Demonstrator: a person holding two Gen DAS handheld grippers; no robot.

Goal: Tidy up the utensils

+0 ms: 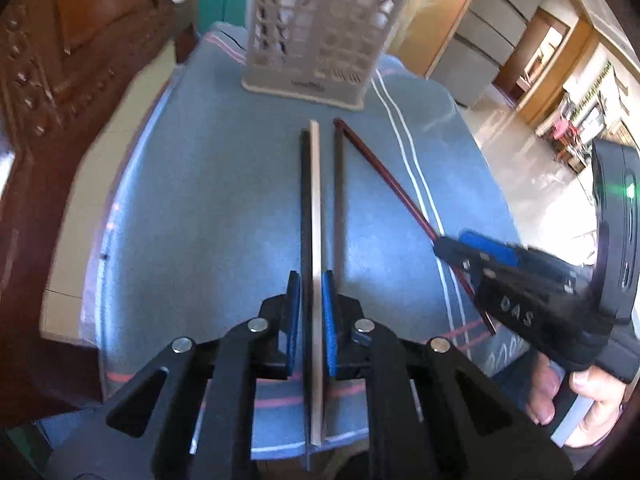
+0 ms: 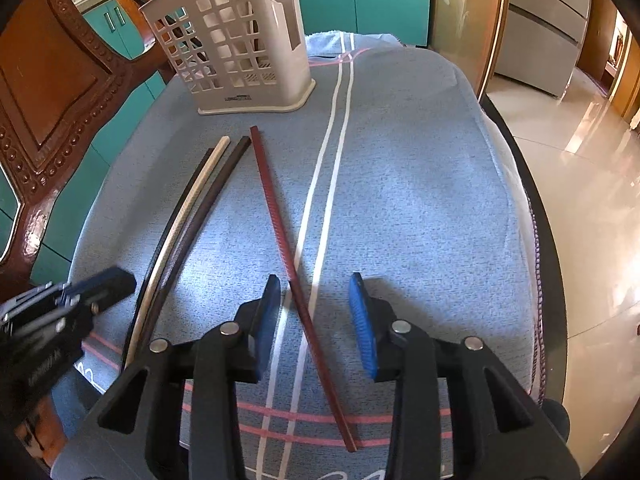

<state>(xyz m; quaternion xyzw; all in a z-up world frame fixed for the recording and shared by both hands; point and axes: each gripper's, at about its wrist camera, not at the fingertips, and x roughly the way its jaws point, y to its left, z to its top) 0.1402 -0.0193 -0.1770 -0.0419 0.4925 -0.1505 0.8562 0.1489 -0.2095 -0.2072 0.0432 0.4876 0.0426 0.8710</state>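
Observation:
Several chopsticks lie on a blue-grey cloth. A cream chopstick (image 1: 316,220) runs between the pads of my left gripper (image 1: 311,304), whose jaws stand narrowly apart around it; a black one and a dark brown one (image 1: 339,200) lie beside it. A red chopstick (image 2: 288,264) lies apart, and my right gripper (image 2: 314,300) is open over its lower part. A cream perforated utensil holder (image 2: 236,48) stands at the far end and also shows in the left wrist view (image 1: 320,28). The right gripper shows in the left wrist view (image 1: 472,252).
A carved wooden chair back (image 2: 52,80) stands left of the table. The cloth (image 2: 420,200) with white and pink stripes covers a round table whose edge (image 2: 540,208) drops to a shiny tiled floor on the right. Teal cabinets stand behind.

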